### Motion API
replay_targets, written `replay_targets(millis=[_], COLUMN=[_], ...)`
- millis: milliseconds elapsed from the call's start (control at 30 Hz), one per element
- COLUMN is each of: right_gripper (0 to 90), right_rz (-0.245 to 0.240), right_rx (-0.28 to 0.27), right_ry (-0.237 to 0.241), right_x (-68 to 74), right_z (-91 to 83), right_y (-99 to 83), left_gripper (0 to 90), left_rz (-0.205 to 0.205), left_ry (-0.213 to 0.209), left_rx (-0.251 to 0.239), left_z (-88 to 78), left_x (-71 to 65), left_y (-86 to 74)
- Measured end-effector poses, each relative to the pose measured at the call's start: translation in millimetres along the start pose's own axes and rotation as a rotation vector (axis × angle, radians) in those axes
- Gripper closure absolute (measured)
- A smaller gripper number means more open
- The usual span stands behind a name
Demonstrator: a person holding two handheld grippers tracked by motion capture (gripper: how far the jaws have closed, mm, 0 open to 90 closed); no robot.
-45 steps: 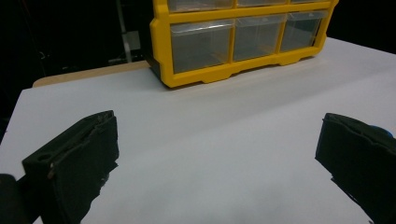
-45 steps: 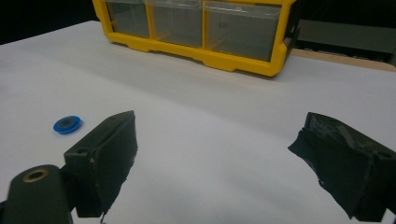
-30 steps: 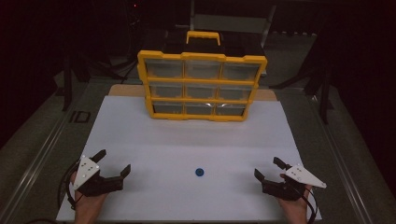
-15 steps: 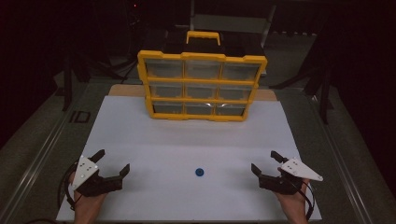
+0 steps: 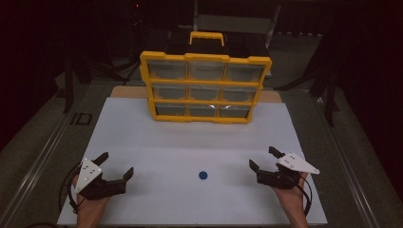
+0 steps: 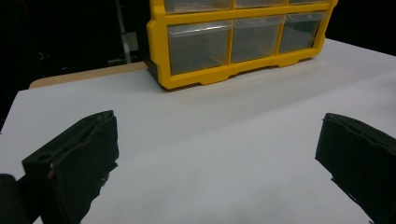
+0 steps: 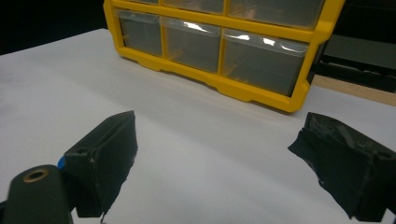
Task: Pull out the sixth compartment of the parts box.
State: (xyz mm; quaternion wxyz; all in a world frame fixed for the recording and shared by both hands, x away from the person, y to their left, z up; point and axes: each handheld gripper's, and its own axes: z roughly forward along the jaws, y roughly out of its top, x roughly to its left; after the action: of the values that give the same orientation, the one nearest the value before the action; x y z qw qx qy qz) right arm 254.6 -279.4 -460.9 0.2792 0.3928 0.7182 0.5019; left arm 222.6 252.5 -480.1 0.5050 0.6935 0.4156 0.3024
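A yellow drawer organizer [image 5: 205, 88] with clear drawers stands upright at the far side of the white table sheet [image 5: 142, 142]. A small blue disc [image 5: 203, 175] lies near the front middle of the sheet. My left gripper [image 5: 115, 164] is open at the front left, well left of the disc. My right gripper [image 5: 263, 158] is open at the front right, its jaws pointing toward the disc. In the left gripper view the gripper [image 6: 218, 126] has bare sheet between its jaws, with the organizer [image 6: 233, 42] ahead. In the right gripper view the gripper [image 7: 219, 128] is likewise empty, facing the organizer [image 7: 219, 42]. A sliver of the blue disc [image 7: 60, 162] peeks out beside its left jaw.
A wooden board edge [image 5: 126, 91] shows behind the sheet beside the organizer. Metal rails [image 5: 43, 152] run along both sides of the table. The surroundings are dark.
My right gripper has shifted a little to the left and forward, closer to the blue disc. The left gripper has barely moved.
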Motion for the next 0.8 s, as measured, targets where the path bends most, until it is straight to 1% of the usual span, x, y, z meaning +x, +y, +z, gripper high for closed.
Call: replay_targets(millis=[300, 500, 600, 800], right_gripper=[11.5, 11.5, 11.4, 11.5], right_rz=[-0.016, -0.021, -0.022, -0.036], right_rx=[-0.005, -0.006, 0.0, 0.004], right_ry=[0.002, 0.002, 0.005, 0.006], right_x=[1.9, 2.3, 1.8, 1.1], right_z=[9.5, 17.4, 21.9, 31.2], right_y=[5.4, 6.6, 7.4, 11.0], left_gripper=[0.0, 0.0, 0.0, 0.0], left_rz=[0.004, 0.011, 0.008, 0.011], left_ry=[0.007, 0.005, 0.004, -0.001], left_rx=[-0.001, -0.001, -0.003, -0.006], left_z=[0.9, 0.9, 1.0, 0.1], left_x=[0.3, 0.0, 0.1, 0.5], left_y=[-0.3, -0.2, -0.2, 0.0])
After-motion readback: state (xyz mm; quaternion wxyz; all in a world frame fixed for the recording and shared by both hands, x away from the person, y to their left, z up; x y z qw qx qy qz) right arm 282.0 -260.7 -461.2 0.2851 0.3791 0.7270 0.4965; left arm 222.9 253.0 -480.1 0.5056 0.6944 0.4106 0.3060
